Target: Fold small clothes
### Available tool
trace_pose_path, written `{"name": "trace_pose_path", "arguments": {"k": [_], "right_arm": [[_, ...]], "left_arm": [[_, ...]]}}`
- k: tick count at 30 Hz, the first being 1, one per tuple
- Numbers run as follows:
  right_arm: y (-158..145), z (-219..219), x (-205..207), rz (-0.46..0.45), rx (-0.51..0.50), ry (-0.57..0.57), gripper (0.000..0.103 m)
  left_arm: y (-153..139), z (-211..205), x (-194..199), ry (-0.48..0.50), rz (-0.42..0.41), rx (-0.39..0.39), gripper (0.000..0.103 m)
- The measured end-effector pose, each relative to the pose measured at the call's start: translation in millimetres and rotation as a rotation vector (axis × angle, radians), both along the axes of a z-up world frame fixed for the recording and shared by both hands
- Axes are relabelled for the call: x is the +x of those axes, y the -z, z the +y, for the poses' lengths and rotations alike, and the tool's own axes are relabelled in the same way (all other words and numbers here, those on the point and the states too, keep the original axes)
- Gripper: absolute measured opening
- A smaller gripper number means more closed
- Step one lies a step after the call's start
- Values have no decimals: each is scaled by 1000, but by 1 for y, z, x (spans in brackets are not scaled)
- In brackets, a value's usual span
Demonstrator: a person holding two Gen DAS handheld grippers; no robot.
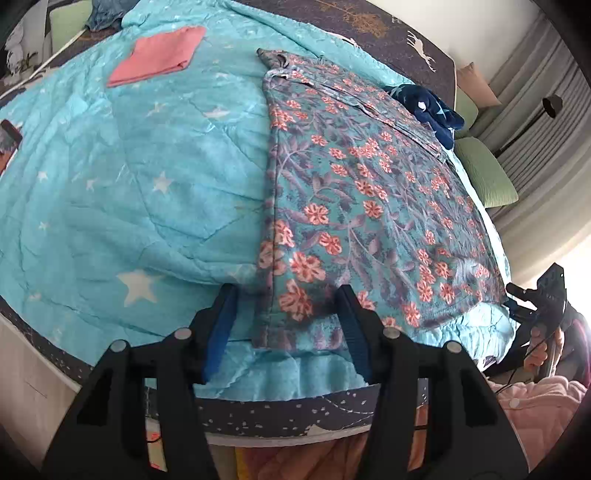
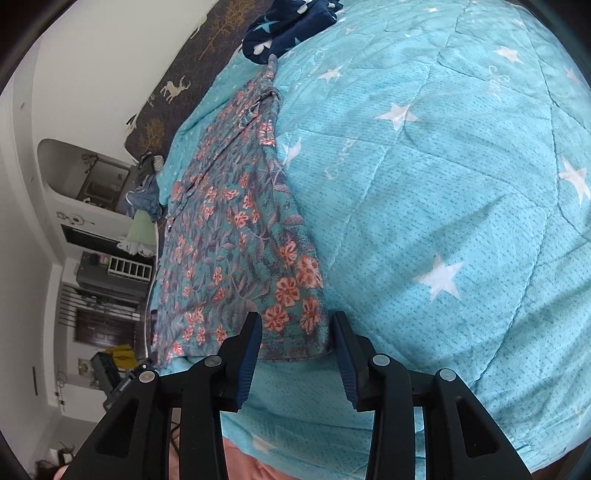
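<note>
A teal floral garment with orange flowers lies flat on the star-print blue quilt. My left gripper is open, its jaws standing either side of the garment's near left corner. In the right wrist view the same garment stretches away from me, and my right gripper is open with its jaws around the near hem corner. Neither grips the cloth. The right gripper also shows at the left wrist view's right edge. A folded pink cloth lies far left on the quilt.
A dark blue star-print garment lies at the quilt's far side, also in the right wrist view. Green pillows sit at the right. A phone lies at the left edge. The bed edge is just below my gripper.
</note>
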State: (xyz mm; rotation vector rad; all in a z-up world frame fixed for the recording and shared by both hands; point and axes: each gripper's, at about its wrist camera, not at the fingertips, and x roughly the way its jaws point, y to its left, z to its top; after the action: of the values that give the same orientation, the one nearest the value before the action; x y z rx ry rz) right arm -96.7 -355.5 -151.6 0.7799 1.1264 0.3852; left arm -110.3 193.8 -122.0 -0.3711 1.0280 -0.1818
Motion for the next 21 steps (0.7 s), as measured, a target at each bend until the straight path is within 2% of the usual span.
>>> {"name": "trace_pose_path", "arguments": {"k": [2, 4, 6, 7, 8, 9, 10, 13, 17, 21], "right_arm": [[1, -1, 0, 0, 9, 7, 39], [2, -1, 0, -3, 9, 8, 39], [2, 0, 1, -6, 9, 7, 39], [2, 0, 1, -5, 10, 6, 34], [2, 0, 2, -1, 13, 10, 26], [4, 0, 4, 18, 23, 18, 7], [4, -1, 5, 27, 39, 32, 7], [-6, -6, 8, -8, 103, 71, 7], [-32, -14, 15, -87, 194, 76, 7], [-64, -10, 30, -164, 187, 45, 7]], "left_arm": [[0, 0, 1, -7, 1, -4, 55], [-2, -1, -1, -6, -3, -8, 37], [-4, -1, -1, -2, -6, -22, 25], [-4, 0, 0, -1, -4, -40, 16], [-5, 2, 1, -4, 0, -89, 12], [-7, 7, 2, -12, -3, -131, 10], [-11, 11, 2, -24, -15, -164, 9], [-27, 17, 5, -47, -65, -199, 9], [-54, 15, 13, -36, -132, -175, 9], [-82, 12, 33, -17, -204, -160, 9]]}}
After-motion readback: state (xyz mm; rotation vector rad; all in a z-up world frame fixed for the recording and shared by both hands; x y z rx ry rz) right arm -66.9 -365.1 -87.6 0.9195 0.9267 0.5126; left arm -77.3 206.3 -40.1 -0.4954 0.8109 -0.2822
